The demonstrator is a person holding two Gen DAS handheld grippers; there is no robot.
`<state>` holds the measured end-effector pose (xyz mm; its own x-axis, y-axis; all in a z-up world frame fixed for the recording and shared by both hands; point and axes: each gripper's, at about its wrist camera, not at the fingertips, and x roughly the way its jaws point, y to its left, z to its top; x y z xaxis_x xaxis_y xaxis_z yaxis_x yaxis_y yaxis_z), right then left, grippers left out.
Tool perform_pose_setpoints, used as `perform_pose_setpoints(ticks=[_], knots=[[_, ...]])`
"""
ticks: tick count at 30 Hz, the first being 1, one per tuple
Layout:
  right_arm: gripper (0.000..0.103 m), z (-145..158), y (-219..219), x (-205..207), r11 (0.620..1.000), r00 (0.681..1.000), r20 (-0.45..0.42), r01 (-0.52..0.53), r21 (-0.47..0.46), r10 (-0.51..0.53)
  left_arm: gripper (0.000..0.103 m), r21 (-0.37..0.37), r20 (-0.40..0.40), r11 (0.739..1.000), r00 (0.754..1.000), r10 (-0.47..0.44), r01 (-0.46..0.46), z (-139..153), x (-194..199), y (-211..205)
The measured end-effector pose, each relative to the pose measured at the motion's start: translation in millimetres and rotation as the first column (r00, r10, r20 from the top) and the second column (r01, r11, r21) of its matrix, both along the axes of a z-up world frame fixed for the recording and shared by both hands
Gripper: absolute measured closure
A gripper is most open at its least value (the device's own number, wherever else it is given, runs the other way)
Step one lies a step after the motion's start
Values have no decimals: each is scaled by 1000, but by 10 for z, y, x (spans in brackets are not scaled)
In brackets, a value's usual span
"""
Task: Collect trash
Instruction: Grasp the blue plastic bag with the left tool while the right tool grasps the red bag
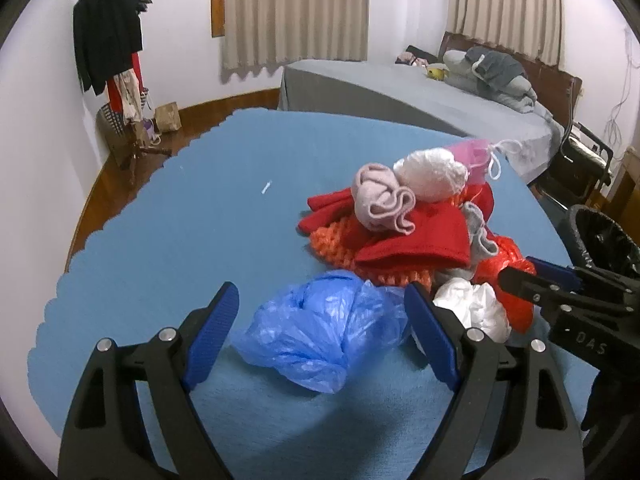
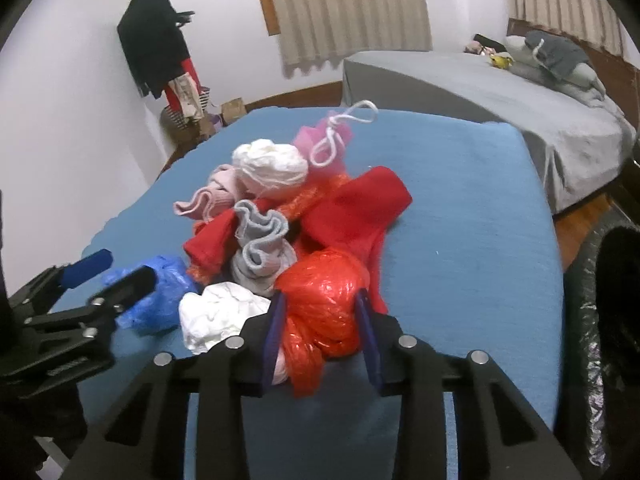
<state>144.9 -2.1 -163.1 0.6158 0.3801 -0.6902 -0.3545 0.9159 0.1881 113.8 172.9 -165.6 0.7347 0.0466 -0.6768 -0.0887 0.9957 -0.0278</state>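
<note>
Right gripper [image 2: 320,336] jaws pinch the red bag [image 2: 324,300] at the near edge of the counter [image 2: 480,240]. Left gripper [image 1: 320,336] jaws stand spread around the blue bag [image 1: 320,332]. Grasping step; next, probably lift into the bin [image 1: 608,240].

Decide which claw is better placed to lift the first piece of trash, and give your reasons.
The right claw: its pads already squeeze the red plastic bag. The left claw is open around the blue plastic bag, not yet gripping.
</note>
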Motion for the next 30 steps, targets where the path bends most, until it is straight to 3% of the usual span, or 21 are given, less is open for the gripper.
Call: perform_pose_setpoints(ticks=[11, 13, 14, 15, 18, 23, 30], knots=[[74, 174, -168, -98, 1000, 1000, 29, 10, 22, -10, 21, -23, -67, 1000, 998, -7, 6, -172, 123, -11], [74, 187, -203, -109, 1000, 999, 30, 14, 23, -15, 28, -38, -78, 999, 997, -19, 16, -192, 139, -19], [74, 196, -218, -120, 1000, 999, 30, 18, 26, -19, 39, -49, -85, 999, 996, -25, 21, -200, 148, -22], [74, 212, -238, -127, 999, 999, 31, 22, 29, -23, 44, -60, -94, 998, 995, -28, 23, -215, 157, -12], [74, 253, -275, -144, 999, 999, 33, 25, 33, -26, 53, -91, -87, 996, 996, -25, 17, -216, 135, 11], [74, 317, -330, -176, 999, 999, 43, 30, 43, -32, 60, -81, -53, 997, 998, -14, 10, -121, 55, -3], [74, 454, -416, -267, 997, 996, 80, 39, 65, -44, 62, -61, 19, 998, 1000, -13, 15, 159, -84, -47]])
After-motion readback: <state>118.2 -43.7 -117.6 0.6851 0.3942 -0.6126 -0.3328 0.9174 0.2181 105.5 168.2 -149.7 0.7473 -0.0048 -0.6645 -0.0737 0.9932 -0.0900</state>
